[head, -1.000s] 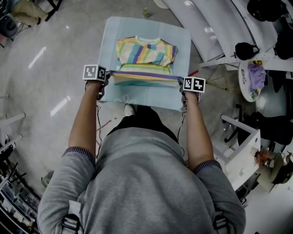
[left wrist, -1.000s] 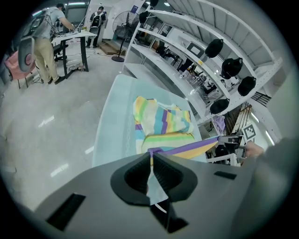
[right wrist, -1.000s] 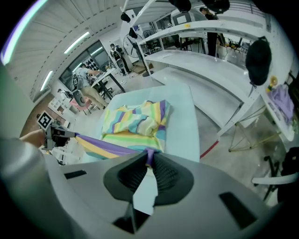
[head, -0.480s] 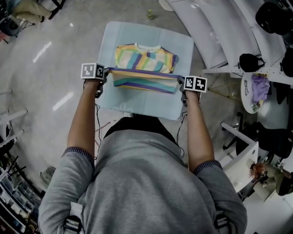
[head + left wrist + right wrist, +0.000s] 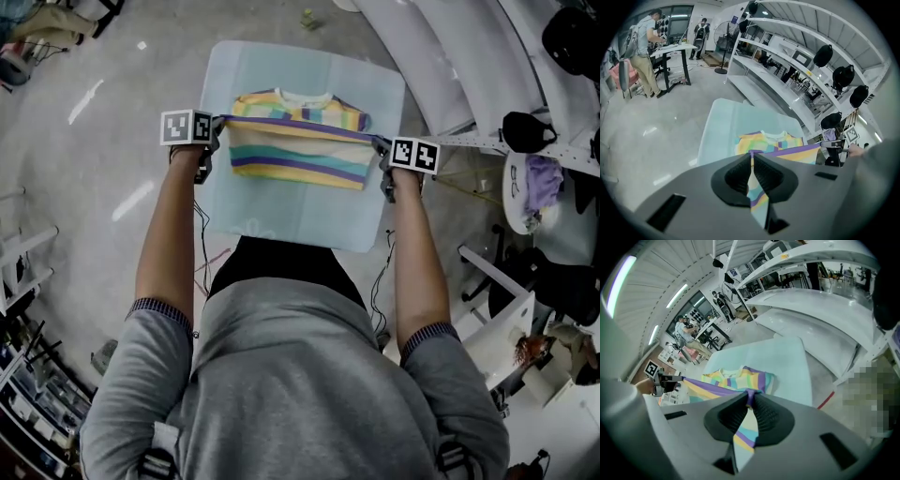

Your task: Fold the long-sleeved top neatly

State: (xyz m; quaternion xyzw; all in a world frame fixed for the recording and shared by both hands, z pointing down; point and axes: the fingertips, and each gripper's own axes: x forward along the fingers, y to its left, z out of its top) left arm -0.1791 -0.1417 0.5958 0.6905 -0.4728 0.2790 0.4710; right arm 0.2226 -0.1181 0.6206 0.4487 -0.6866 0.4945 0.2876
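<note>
Pale blue tabletop lies bare at its near edge. Beyond, the left claw and right claw each pinch tight a hem corner of the striped top — stretched taut between them — while its collar end rests farther back on the tabletop.

Pale blue tabletop, glossy grey floor, white curved shelving, black rounded items hung there, purple cloth, pedestal fan, distant desk.

Striped top between clamped jaws
</note>
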